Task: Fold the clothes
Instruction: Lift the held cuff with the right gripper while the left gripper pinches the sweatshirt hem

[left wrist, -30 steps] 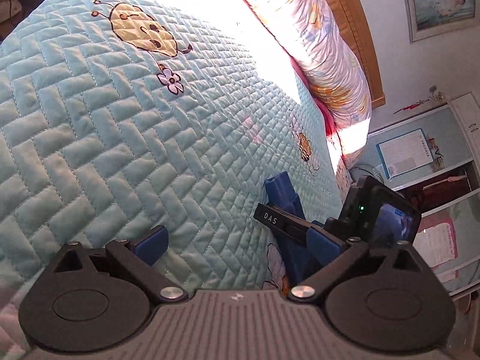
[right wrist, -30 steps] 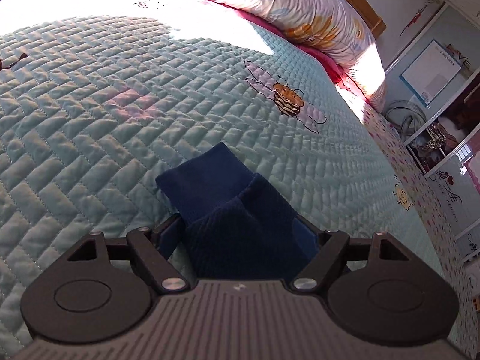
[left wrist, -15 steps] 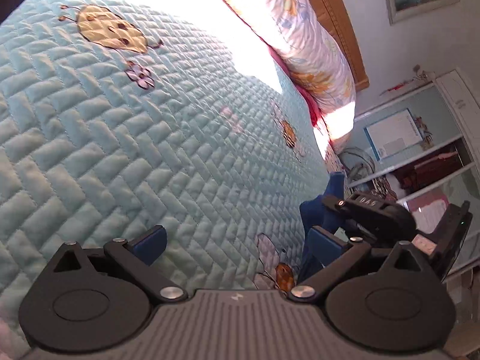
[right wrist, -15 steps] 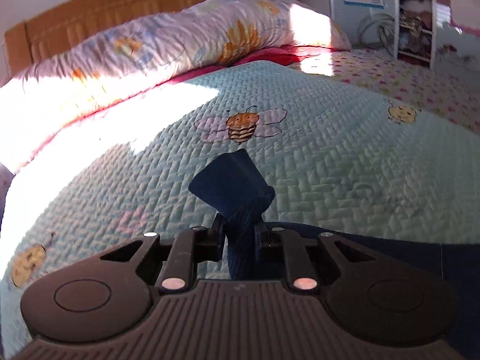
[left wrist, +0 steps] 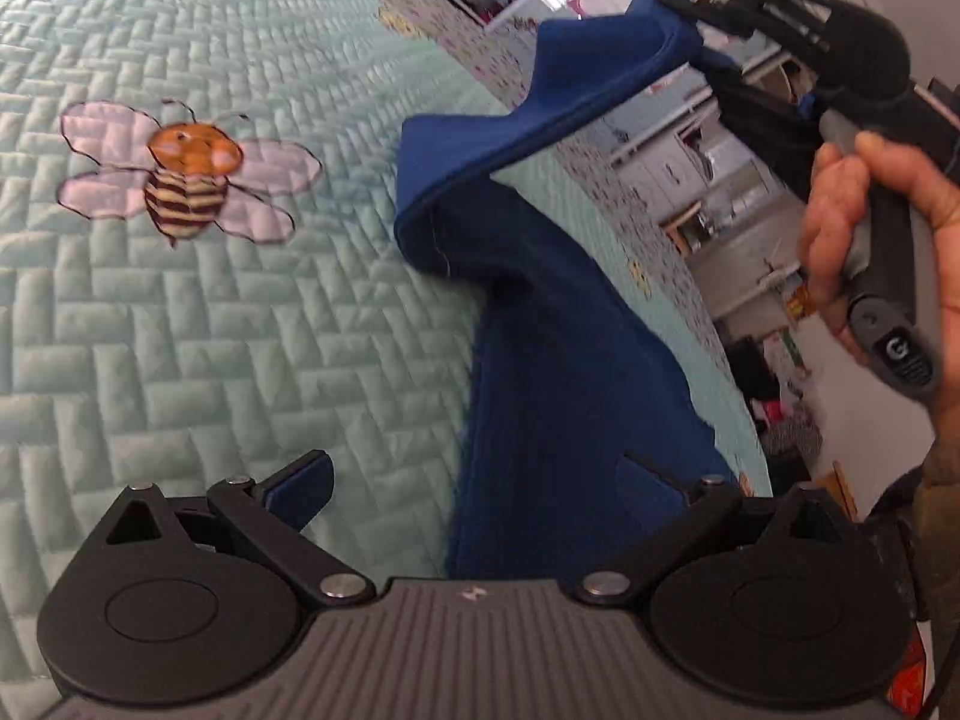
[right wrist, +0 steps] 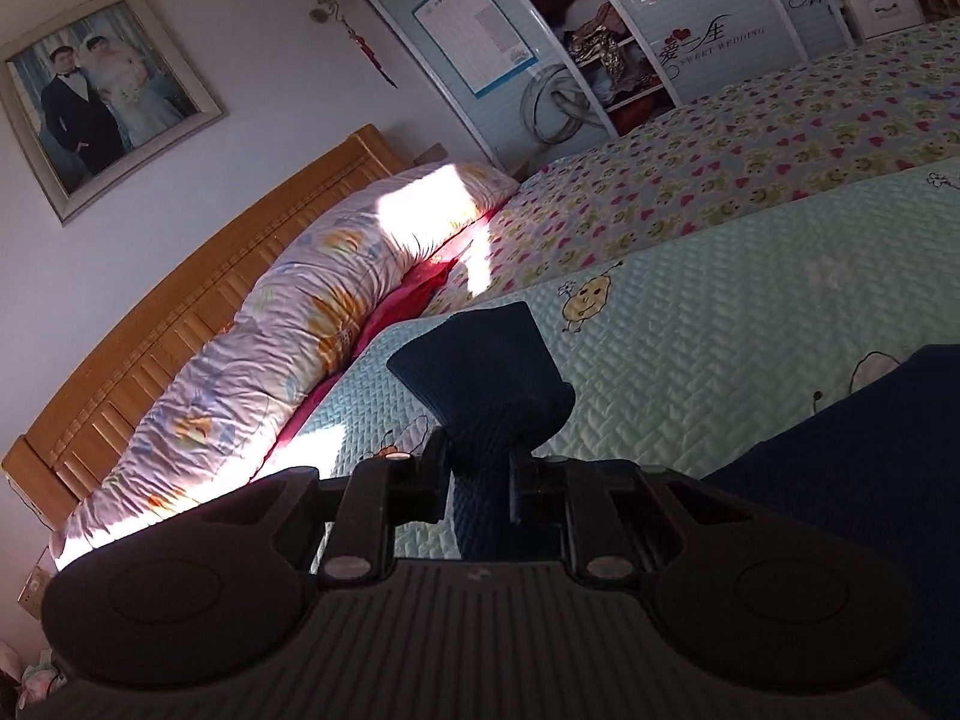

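Right gripper (right wrist: pixel 480 480): jaws nearly together, clamped on a bunched edge of the dark blue garment (left wrist: pixel 540 312); a flap of cloth sticks up past the fingertips. Seen from the left wrist, same gripper (left wrist: pixel 684 6) lifted at upper right, held by a bare hand (left wrist: pixel 870 240), cloth edge raised off the bed.

Left gripper (left wrist: pixel 474 480): jaws wide apart, low over the bed. Garment runs between the fingers, nearer the right one; pads not pressing on it.

Garment location: lower part draped on the quilt (left wrist: pixel 180 330), upper part pulled up in a fold toward the right gripper. More dark blue cloth at lower right of the right wrist view.

Surroundings: pale green quilted bedspread with a stitched bee (left wrist: pixel 186 174) just left of the garment. Long floral pillow (right wrist: pixel 288 324) against a wooden headboard (right wrist: pixel 180 276). Patterned sheet (right wrist: pixel 750 156) with hearts and smiley faces beyond the quilt. Framed photo (right wrist: pixel 102 96) on wall; shelving unit (right wrist: pixel 600 48) behind the bed.

Obstructions: raised cloth blocks part of the right gripper's forward view. Quilt around the garment bare.
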`<move>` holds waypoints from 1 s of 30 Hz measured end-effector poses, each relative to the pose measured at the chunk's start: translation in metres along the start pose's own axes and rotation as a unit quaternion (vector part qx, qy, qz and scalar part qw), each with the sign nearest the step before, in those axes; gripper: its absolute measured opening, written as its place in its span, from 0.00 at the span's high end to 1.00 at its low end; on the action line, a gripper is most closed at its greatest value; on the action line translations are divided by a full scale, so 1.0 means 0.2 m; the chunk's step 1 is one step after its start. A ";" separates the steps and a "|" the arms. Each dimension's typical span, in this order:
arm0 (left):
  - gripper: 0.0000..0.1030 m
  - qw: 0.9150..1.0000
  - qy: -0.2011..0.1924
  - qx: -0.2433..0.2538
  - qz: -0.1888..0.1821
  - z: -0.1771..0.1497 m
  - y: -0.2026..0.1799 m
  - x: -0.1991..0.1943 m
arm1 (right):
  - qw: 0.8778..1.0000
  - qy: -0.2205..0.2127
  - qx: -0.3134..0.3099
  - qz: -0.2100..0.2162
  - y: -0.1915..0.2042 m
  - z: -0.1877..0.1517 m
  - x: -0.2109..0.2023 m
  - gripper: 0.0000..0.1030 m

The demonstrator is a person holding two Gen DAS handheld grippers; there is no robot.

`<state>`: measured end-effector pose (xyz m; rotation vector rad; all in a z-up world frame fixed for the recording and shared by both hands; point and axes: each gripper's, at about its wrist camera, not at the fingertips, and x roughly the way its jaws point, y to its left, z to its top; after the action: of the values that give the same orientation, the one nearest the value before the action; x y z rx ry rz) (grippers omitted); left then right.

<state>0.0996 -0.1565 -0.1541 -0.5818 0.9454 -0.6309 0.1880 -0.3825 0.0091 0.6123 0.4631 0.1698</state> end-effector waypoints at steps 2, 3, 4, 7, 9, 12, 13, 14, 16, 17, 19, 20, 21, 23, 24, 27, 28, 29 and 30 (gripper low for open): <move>0.00 1.000 0.011 -0.009 -0.014 0.00 0.02 0.02 | 1.000 -0.009 0.009 0.003 -0.02 0.02 -0.04 0.82; 0.00 0.999 0.019 -0.023 -0.031 0.01 0.04 0.03 | 1.000 -0.013 0.013 0.003 -0.03 0.03 -0.06 0.82; 0.00 0.997 0.028 -0.041 -0.051 0.02 0.06 0.04 | 1.000 -0.015 0.017 0.004 -0.05 0.03 -0.09 0.82; 0.00 0.991 0.053 -0.075 -0.093 0.04 0.12 0.07 | 0.999 -0.017 0.029 0.012 -0.10 0.04 -0.15 0.82; 0.00 0.988 0.073 -0.082 -0.110 0.04 0.14 0.09 | 0.999 -0.016 0.023 0.016 -0.12 0.04 -0.17 0.81; 0.00 0.984 0.106 -0.073 -0.123 0.04 0.13 0.10 | 1.000 -0.015 0.023 0.015 -0.17 0.05 -0.19 0.81; 0.00 0.983 0.117 -0.064 -0.123 0.04 0.12 0.10 | 0.999 -0.014 0.027 0.015 -0.18 0.05 -0.19 0.81; 0.00 0.982 0.128 -0.059 -0.125 0.03 0.11 0.10 | 0.999 -0.013 0.027 0.015 -0.19 0.05 -0.19 0.81; 0.00 0.978 0.147 -0.062 -0.132 0.01 0.11 0.11 | 1.000 -0.013 0.021 0.016 -0.20 0.05 -0.19 0.81; 0.00 0.976 0.157 -0.064 -0.136 0.00 0.11 0.11 | 1.000 -0.011 0.016 0.017 -0.19 0.05 -0.19 0.81; 0.00 0.975 0.160 -0.073 -0.138 -0.01 0.11 0.11 | 1.000 -0.009 0.007 0.021 -0.18 0.05 -0.19 0.81; 0.00 0.973 0.158 -0.087 -0.142 -0.02 0.12 0.11 | 1.000 -0.007 0.003 0.023 -0.18 0.03 -0.20 0.81; 0.00 0.971 0.154 -0.106 -0.148 -0.02 0.13 0.11 | 1.000 -0.006 0.001 0.026 -0.17 0.03 -0.19 0.81; 0.00 0.965 0.148 -0.142 -0.165 -0.04 0.15 0.12 | 1.000 -0.002 -0.005 0.027 -0.16 0.01 -0.19 0.81; 0.00 0.959 0.151 -0.158 -0.180 -0.05 0.16 0.13 | 1.000 -0.001 -0.010 0.025 -0.16 0.00 -0.19 0.81; 0.00 0.951 0.156 -0.173 -0.201 -0.09 0.16 0.15 | 1.000 0.002 -0.015 0.019 -0.16 -0.01 -0.16 0.81; 0.01 0.952 0.153 -0.173 -0.200 -0.09 0.16 0.14 | 1.000 0.003 -0.014 0.017 -0.16 -0.02 -0.16 0.81; 0.02 0.951 0.149 -0.179 -0.201 -0.09 0.17 0.13 | 1.000 0.002 -0.012 0.017 -0.16 -0.02 -0.15 0.81; 0.07 0.950 0.144 -0.189 -0.200 -0.09 0.18 0.12 | 1.000 0.001 -0.013 0.016 -0.16 -0.01 -0.15 0.81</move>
<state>0.1032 -0.1518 -0.2009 -1.0618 1.2490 -0.9220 0.1612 -0.4148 -0.0006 0.5940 0.4520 0.2071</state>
